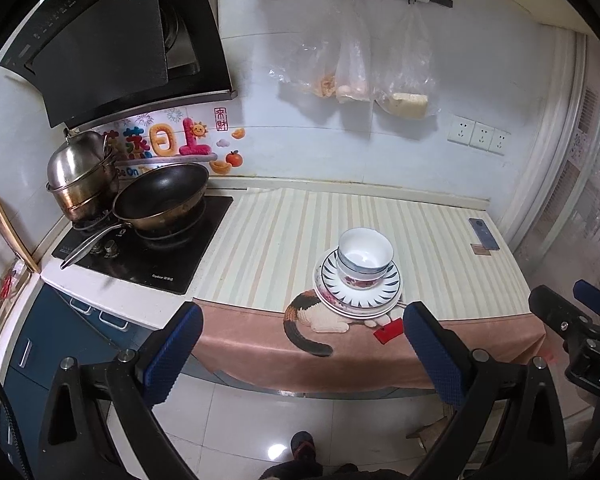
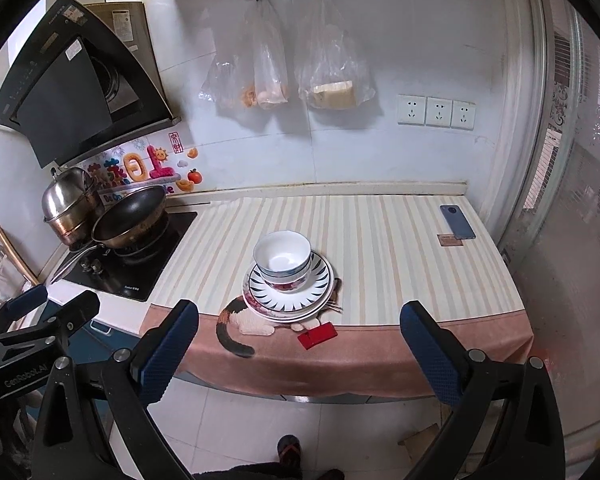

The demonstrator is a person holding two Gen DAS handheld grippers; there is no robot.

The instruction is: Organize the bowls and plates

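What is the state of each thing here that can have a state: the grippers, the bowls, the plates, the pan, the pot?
left gripper: open, holding nothing
right gripper: open, holding nothing
bowls: nested, upright, on the plates
plates: stacked on the cloth
pan: on the stove, looks empty
pot: lid on
phone: lying flat

White tiled wall (image 2: 380,40), glossy floor (image 2: 260,420), perhaps window (image 2: 580,160)
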